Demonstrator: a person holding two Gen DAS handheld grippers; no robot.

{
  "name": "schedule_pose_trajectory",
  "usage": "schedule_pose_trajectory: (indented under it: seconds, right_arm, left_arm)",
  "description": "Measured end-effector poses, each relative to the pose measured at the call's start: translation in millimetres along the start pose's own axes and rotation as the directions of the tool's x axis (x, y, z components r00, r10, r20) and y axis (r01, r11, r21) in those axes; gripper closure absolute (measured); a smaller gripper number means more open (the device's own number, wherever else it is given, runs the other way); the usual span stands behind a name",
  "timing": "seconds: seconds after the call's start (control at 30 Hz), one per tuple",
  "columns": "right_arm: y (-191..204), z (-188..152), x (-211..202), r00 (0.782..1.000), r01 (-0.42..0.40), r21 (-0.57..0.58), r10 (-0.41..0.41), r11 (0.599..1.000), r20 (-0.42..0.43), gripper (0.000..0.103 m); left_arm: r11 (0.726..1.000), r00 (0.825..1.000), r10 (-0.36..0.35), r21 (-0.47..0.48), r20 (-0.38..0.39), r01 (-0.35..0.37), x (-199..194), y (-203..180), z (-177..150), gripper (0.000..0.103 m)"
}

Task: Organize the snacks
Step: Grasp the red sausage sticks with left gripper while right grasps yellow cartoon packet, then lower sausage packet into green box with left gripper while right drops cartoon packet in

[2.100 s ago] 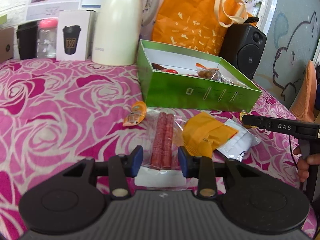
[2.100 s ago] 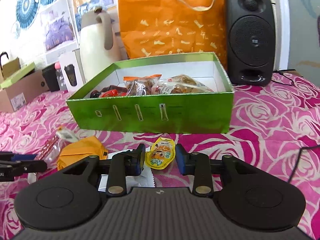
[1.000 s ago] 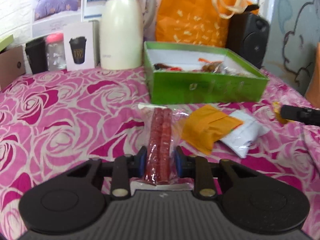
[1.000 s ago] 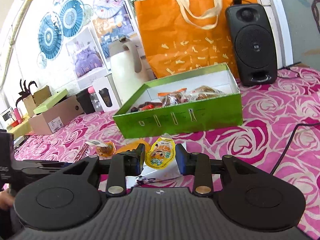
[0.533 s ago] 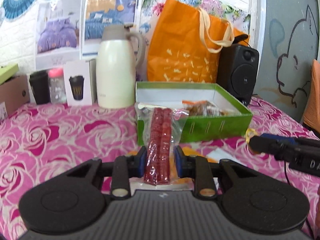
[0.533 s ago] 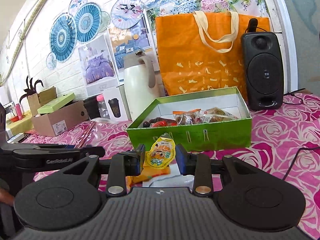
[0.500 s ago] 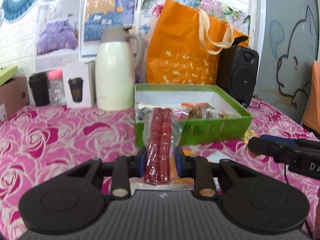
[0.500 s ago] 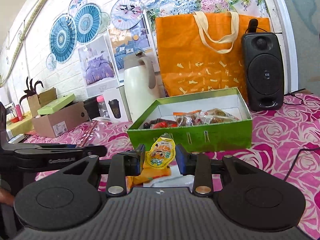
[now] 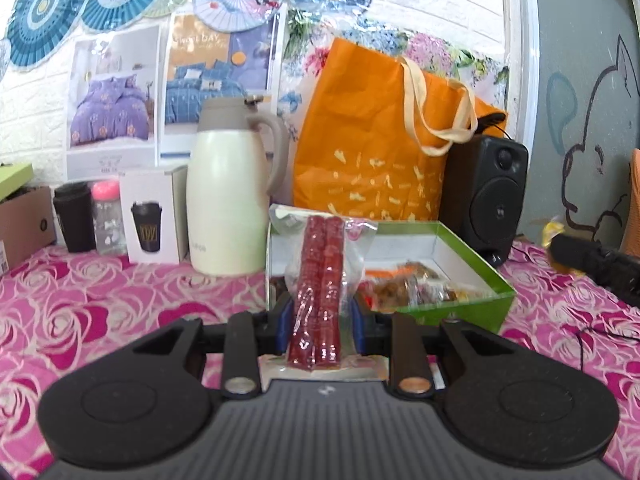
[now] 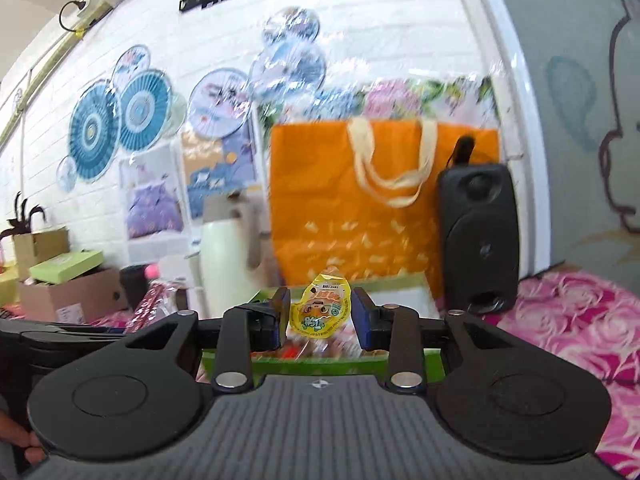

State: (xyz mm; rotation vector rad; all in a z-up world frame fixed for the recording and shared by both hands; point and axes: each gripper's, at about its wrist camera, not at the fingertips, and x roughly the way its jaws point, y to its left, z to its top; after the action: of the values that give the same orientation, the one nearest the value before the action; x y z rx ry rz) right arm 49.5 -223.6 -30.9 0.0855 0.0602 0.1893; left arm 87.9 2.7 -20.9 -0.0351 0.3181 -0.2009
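Note:
My left gripper is shut on a clear pack of red sausage sticks, held upright above the pink rose cloth. Behind it stands the open green snack box with wrapped snacks inside. My right gripper is shut on a small yellow cartoon pouch, lifted in front of the green box. Each gripper shows in the other's view: the right gripper at the right edge, the left gripper at the left with the sausage pack.
Along the wall behind the box stand a cream thermos jug, an orange tote bag and a black speaker. A white cup carton, a black cup and a cardboard box stand at the left.
Both grippers have risen from the cloth with their snacks and tilted upward. The loose orange and white packets on the table have dropped out of view.

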Motion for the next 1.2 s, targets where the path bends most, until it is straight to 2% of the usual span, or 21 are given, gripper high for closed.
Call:
schedule_pose_trajectory:
  seconds: [0.1, 0.2, 0.27, 0.4, 0.47, 0.57, 0.77, 0.8, 0.87, 0.9, 1.03, 1.17, 1.2]
  right_arm:
    - [-10.3, 7.2, 20.4, 1.000, 0.020, -0.025, -0.020, 0.999, 0.003, 0.044]
    - [-21.5, 4.6, 49.7, 0.999, 0.030, -0.014, -0.030, 0.999, -0.041, 0.044]
    - [-28.2, -0.9, 66.9, 0.996, 0.036, 0.010, -0.035, 0.999, -0.083, 0.044]
    - [-41.4, -14.8, 93.2, 0.991, 0.025, 0.065, -0.017, 0.998, -0.131, 0.044]
    - [-47.5, -20.8, 108.4, 0.985, 0.015, 0.078, -0.002, 0.997, -0.172, 0.044]
    - [-56.7, -28.2, 127.9, 0.974, 0.024, 0.110, 0.001, 0.994, -0.228, 0.044]
    - [-61.3, -36.9, 141.7, 0.963, 0.033, 0.109, -0.002, 0.994, -0.270, 0.041]
    - [-60.3, -37.6, 143.0, 0.962, 0.021, 0.103, 0.008, 0.994, -0.275, 0.037]
    - [-56.4, -38.2, 144.7, 0.960, 0.013, 0.080, 0.010, 0.997, -0.280, 0.035]
    - [-54.9, -38.6, 144.4, 0.961, 0.014, 0.075, 0.008, 0.997, -0.278, 0.030]
    - [-54.5, -37.4, 143.3, 0.964, -0.003, 0.080, 0.024, 0.997, -0.263, 0.017]
    - [-56.2, -33.6, 141.1, 0.977, 0.002, 0.088, 0.017, 0.996, -0.214, 0.000]
    - [-56.1, -32.7, 139.9, 0.979, 0.003, 0.085, 0.014, 0.996, -0.202, 0.000]
  left_arm:
    - [1.000, 1.000, 0.013, 0.024, 0.024, -0.013, 20.3, -1.4, 10.2, 0.077]
    - [0.999, 1.000, 0.000, 0.045, 0.027, -0.001, 51.0, -2.2, 13.1, 0.077]
    - [0.999, 1.000, -0.013, 0.048, 0.009, 0.012, 71.7, -3.1, 11.6, 0.077]
    - [0.996, 0.994, -0.094, -0.011, -0.058, 0.094, 109.9, 0.9, 8.5, 0.076]
    - [0.993, 0.990, -0.112, -0.037, -0.090, 0.109, 124.4, 2.3, 6.6, 0.076]
    - [0.989, 0.982, -0.140, -0.072, -0.125, 0.132, 138.4, 5.7, 4.8, 0.068]
    - [0.992, 0.984, -0.117, -0.051, -0.136, 0.111, 147.2, 5.5, -3.1, 0.061]
    - [0.994, 0.986, -0.104, -0.040, -0.131, 0.100, 147.6, 5.0, -4.2, 0.053]
    - [0.995, 0.986, -0.100, -0.035, -0.133, 0.096, 149.2, 5.4, -4.6, 0.045]
    - [0.995, 0.986, -0.102, -0.035, -0.131, 0.098, 148.9, 5.1, -5.1, 0.043]
    - [0.996, 0.991, -0.084, -0.012, -0.107, 0.083, 144.1, 4.9, -4.0, 0.038]
    - [0.998, 0.995, -0.068, -0.010, -0.080, 0.068, 133.3, 8.3, -0.9, 0.035]
    - [0.998, 0.996, -0.056, -0.008, -0.071, 0.056, 130.0, 9.5, -0.3, 0.034]
